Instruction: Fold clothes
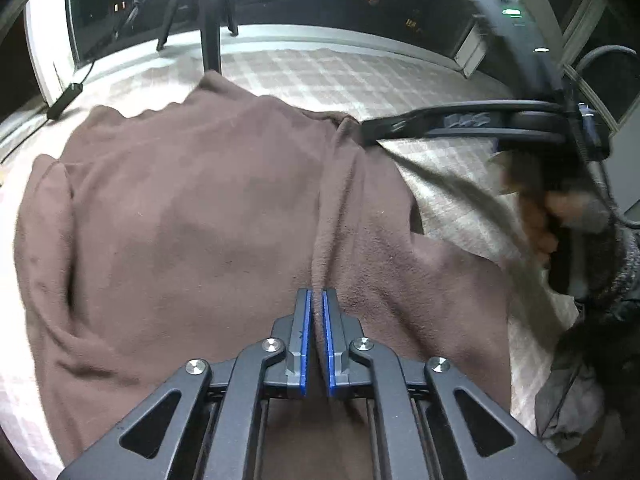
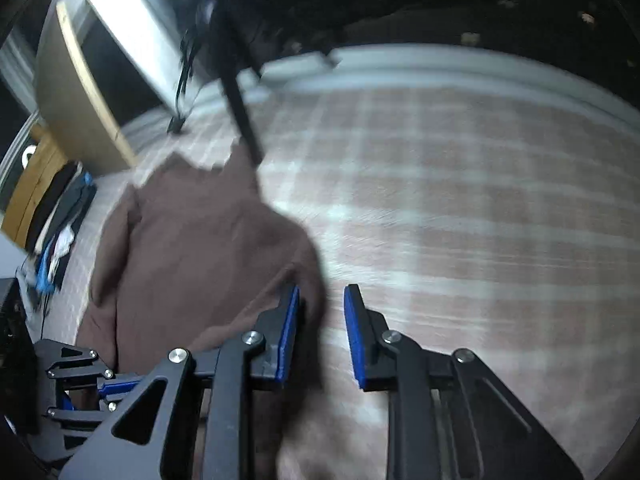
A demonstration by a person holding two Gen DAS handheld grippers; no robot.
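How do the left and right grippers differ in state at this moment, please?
The left gripper has its jaws nearly together, pinching a ridge of the brown garment; the right gripper has its jaws apart with nothing pressed between them, beside the garment's edge over the checked cover. Both have blue pads.

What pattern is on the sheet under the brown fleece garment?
A pale pink-and-white plaid checked sheet; the right wrist view shows it best, beside the brown fleece garment.

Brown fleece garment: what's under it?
The brown fleece garment lies on a plaid cover, which shows around its edges. Whatever sits directly beneath the fabric is covered.
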